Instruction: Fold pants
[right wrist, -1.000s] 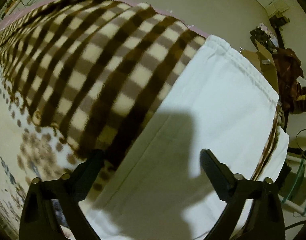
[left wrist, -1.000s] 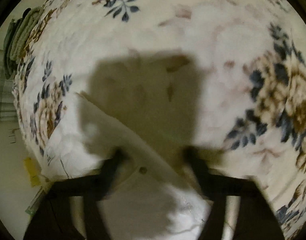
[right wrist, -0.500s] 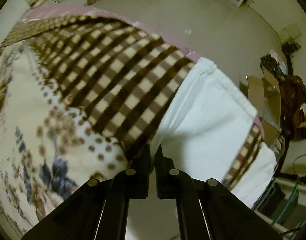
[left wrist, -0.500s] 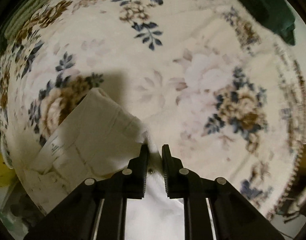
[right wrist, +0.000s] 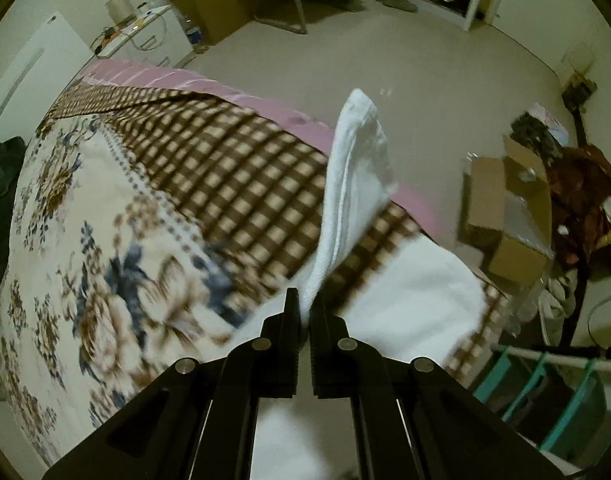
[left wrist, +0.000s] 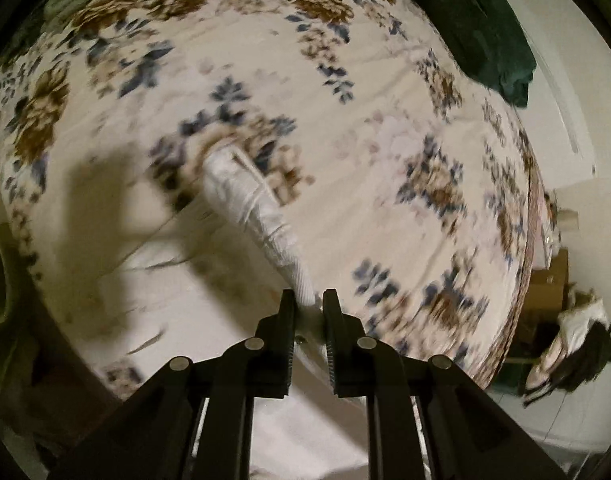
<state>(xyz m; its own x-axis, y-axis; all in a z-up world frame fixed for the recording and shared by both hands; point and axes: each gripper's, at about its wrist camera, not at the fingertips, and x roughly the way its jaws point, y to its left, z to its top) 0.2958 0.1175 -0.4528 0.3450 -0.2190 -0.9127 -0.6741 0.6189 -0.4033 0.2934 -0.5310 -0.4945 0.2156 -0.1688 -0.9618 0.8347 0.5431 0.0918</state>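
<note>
Both tools are clamped on the white pants (right wrist: 357,184): the left tool (left wrist: 308,308) grips one edge, the right tool (right wrist: 304,304) another. The pinched fabric hangs lifted above the floral bed (left wrist: 385,128), presumably so one half can be carried over the other.

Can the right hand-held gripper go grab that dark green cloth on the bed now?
Probably not yet: the right hand-held gripper is shut on the white pants, and the dark green cloth lies across the bed.
</note>
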